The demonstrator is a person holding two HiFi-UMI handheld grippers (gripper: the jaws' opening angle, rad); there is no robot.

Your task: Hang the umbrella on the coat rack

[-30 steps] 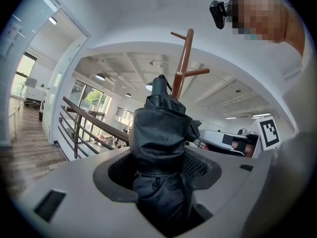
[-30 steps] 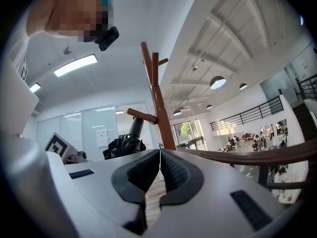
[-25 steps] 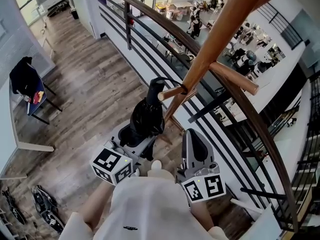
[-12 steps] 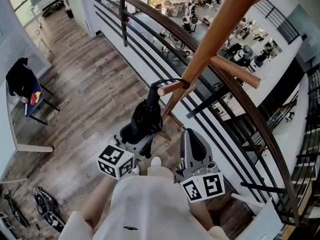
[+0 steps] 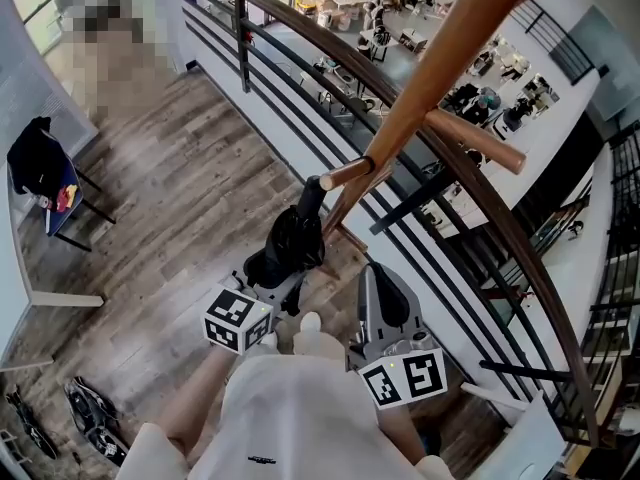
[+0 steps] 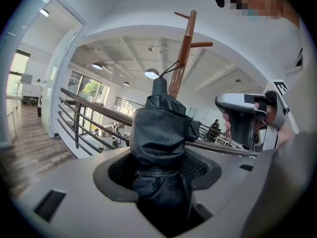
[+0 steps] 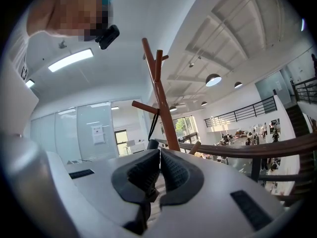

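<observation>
A folded black umbrella (image 5: 292,243) stands upright between the jaws of my left gripper (image 5: 270,274), which is shut on its bundled cloth (image 6: 158,133). Its handle end (image 5: 312,194) sits just under a lower peg (image 5: 346,175) of the wooden coat rack (image 5: 432,73). A thin black strap (image 6: 169,69) runs from the handle up to the rack's pole (image 6: 184,43); in the right gripper view the strap (image 7: 152,119) hangs from a peg (image 7: 144,107). My right gripper (image 5: 385,306) is beside the umbrella, its pads (image 7: 148,172) shut with nothing between them.
A dark railing with a wooden top rail (image 5: 500,238) runs just behind the rack, with a drop to a lower floor (image 5: 440,28) beyond it. A chair with a dark garment (image 5: 40,173) stands far left on the wood floor. Shoes (image 5: 90,413) lie at the bottom left.
My left gripper has sunk with the umbrella, so the handle now sits below the peg's tip instead of level with it. The right gripper has stayed put.
</observation>
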